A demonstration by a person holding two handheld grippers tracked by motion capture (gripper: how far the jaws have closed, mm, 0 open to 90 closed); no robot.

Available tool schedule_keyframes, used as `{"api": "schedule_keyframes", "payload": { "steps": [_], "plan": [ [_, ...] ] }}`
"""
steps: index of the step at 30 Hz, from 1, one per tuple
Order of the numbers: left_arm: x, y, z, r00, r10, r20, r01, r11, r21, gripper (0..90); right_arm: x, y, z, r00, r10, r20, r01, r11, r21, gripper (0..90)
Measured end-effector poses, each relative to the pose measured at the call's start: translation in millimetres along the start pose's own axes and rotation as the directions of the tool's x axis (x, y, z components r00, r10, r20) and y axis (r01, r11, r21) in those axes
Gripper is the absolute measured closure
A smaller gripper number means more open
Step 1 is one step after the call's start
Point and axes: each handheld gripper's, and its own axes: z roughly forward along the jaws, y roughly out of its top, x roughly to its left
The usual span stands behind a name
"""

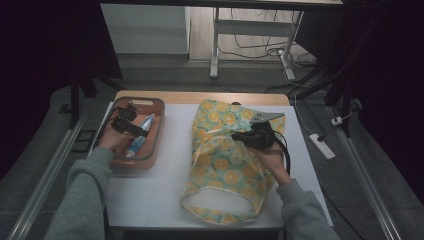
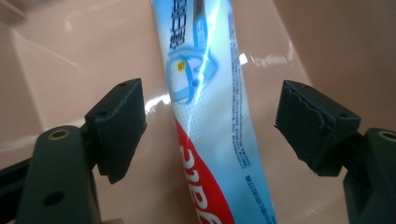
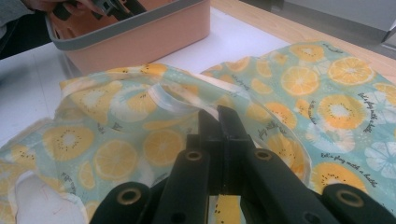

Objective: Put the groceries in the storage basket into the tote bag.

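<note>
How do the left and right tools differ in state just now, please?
The left tool is open, jaws either side of the blue-and-red toothpaste tube in the pink plastic basket; the right tool is shut, pinching the yellow citrus-print fabric bag. Both have black jaws.

A white and blue toothpaste tube (image 1: 140, 134) is laid in the peach plastic basket with a grey rim (image 1: 156, 131), set at nine o'clock of the table (image 1: 172, 165); the citrus-printed fabric bag (image 1: 220, 155) is spread at three o'clock of the basket.
</note>
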Motion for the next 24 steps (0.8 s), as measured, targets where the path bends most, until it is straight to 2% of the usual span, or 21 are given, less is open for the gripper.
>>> {"api": "schedule_keyframes", "payload": {
  "steps": [5, 8, 12, 16, 17, 18, 19, 20, 22, 24],
  "plan": [
    [0.1, -0.7, 6.7, 0.9996, -0.006, 0.028, 0.006, 0.9997, 0.024, 26.0, -0.6, -0.5, -0.4, 1.0, 0.003, 0.004, -0.003, 1.0, 0.001, 89.9],
    [-0.7, -1.4, 9.3, 0.9992, 0.005, 0.039, -0.007, 0.9989, 0.046, 28.4, -0.9, -0.8, -0.5, 1.0, 0.005, 0.004, -0.005, 1.0, 0.001, 89.9],
    [0.1, -2.1, 11.4, 0.9998, 0.004, 0.022, -0.005, 0.998, 0.064, 41.4, -0.7, -1.2, -0.5, 1.0, 0.004, 0.005, -0.004, 1.0, 0.002, 89.9],
    [-2.9, -0.4, 11.3, 0.9999, 0.002, 0.017, -0.003, 0.9972, 0.075, 46.2, -1.3, -1.5, -0.4, 1.0, 0.008, 0.006, -0.008, 1.0, 0.003, 89.9],
    [-3.9, 0.4, 11.2, 0.9998, 0.001, 0.022, -0.003, 0.9969, 0.079, 52.8, -1.7, -1.6, -0.5, 0.9999, 0.009, 0.007, -0.009, 1.0, 0.0, 89.9],
    [-5.9, 1.2, 11.2, 0.9995, 0.013, 0.03, -0.015, 0.9965, 0.082, 52.8, -1.7, -1.6, -0.5, 0.9999, 0.009, 0.007, -0.009, 1.0, 0.0, 89.9],
    [-7.4, 2.1, 11.2, 0.9991, 0.017, 0.038, -0.02, 0.9958, 0.089, 59.5, -1.9, -1.6, -1.1, 0.9999, 0.008, 0.009, -0.008, 1.0, 0.003, 89.9],
    [-8.5, 3.1, 10.9, 0.9988, 0.016, 0.046, -0.02, 0.9951, 0.096, 59.5, -1.9, -1.6, -1.1, 0.9999, 0.008, 0.009, -0.008, 1.0, 0.003, 89.9],
    [-10.3, 3.7, 8.6, 0.9986, 0.025, 0.047, -0.029, 0.9951, 0.095, 66.0, -2.0, -1.7, -1.4, 0.9999, 0.007, 0.01, -0.007, 1.0, 0.003, 89.9],
    [-8.4, 3.0, 6.6, 0.9982, 0.015, 0.059, -0.02, 0.9961, 0.086, 70.6, -2.1, -1.7, -1.6, 0.9999, 0.006, 0.011, -0.006, 1.0, 0.003, 89.9]
  ]
}}
